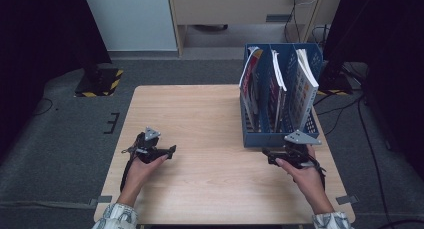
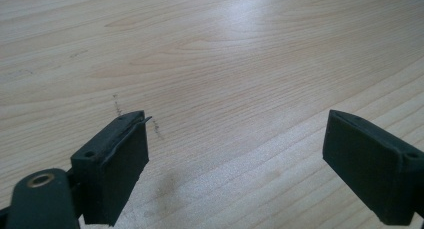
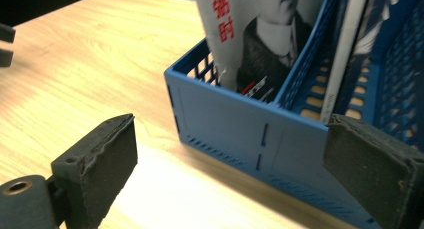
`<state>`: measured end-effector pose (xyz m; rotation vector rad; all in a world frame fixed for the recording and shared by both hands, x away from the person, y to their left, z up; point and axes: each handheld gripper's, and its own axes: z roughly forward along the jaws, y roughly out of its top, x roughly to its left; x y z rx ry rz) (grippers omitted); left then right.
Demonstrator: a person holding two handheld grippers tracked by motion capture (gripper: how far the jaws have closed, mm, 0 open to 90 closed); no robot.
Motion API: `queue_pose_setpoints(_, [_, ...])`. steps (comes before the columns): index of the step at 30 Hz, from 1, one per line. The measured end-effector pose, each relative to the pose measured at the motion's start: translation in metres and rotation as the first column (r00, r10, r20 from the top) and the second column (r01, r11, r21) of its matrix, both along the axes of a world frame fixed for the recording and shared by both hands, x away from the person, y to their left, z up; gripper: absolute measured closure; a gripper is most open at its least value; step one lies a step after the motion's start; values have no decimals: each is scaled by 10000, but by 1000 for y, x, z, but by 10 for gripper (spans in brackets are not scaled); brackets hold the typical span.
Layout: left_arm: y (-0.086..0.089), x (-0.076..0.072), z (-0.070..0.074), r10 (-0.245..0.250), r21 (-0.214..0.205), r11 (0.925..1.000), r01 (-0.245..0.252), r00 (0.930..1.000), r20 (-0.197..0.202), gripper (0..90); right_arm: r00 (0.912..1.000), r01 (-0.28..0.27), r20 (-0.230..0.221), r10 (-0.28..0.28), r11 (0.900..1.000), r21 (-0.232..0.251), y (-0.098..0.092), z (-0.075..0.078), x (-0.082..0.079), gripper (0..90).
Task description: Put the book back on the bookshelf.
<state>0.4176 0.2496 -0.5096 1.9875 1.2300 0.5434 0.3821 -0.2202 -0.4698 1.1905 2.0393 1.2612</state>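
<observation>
R gripper (image 3: 227,164) jaws wide, nothing held; blue file rack (image 3: 240,124) w/ magazines (image 3: 260,44) just ahead. L gripper (image 2: 235,164) also wide, over bare wooden table (image 2: 225,64).

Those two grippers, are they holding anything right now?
No. The left gripper is open over bare table; the right gripper is open just before the blue file rack.

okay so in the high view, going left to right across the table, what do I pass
Left tool held low over the bare wooden table → first magazine in the blue file rack → second magazine → third magazine. The right tool sits just in front of the rack, so its place overlaps.
</observation>
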Motion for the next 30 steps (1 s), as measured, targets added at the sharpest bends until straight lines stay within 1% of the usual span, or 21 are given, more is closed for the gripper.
queue_pose_setpoints(5, [-1, 0, -1, -26, 18, 10000, 26, 10000, -72, 107, 9998, -87, -176, 87, 10000, 21, 5, -6, -1, 76])
queue_pose_setpoints(11, [-2, 0, -2, -80, 118, 9999, 82, 9999, -119, 104, 9984, -354, -447, 348, 9993, -145, 13, -14, -1, 76])
queue_pose_setpoints(15, [-1, 0, -2, -97, 152, 9998, 99, 9999, -140, 104, 9961, -597, -676, 575, 9977, -314, 18, -21, -5, 76])
queue_pose_setpoints(16, [-1, 0, -2, -116, 178, 9998, 118, 9998, -133, 104, 9949, -701, -753, 670, 9968, -392, 19, -23, -5, 76])
queue_pose_setpoints(22, [-3, 0, -4, -206, 223, 9995, 210, 9996, -199, 104, 9897, -922, -1146, 862, 9945, -487, 25, -32, -6, 76])
queue_pose_setpoints(24, [-4, 0, -5, -231, 248, 9994, 237, 9995, -224, 104, 9875, -1004, -1279, 921, 9931, -604, 27, -36, -6, 76])
queue_pose_setpoints(26, [-4, 0, -6, -241, 281, 9993, 250, 9993, -299, 104, 9849, -1037, -1460, 935, 9925, -639, 29, -40, -5, 76])
queue_pose_setpoints(27, [-4, 0, -6, -247, 280, 9993, 257, 9991, -348, 103, 9835, -1124, -1510, 998, 9907, -770, 29, -42, -5, 76])
queue_pose_setpoints(30, [-4, 1, -9, -282, 236, 9993, 294, 9983, -509, 98, 9804, -1179, -1689, 1012, 9888, -915, 31, -46, -3, 76])
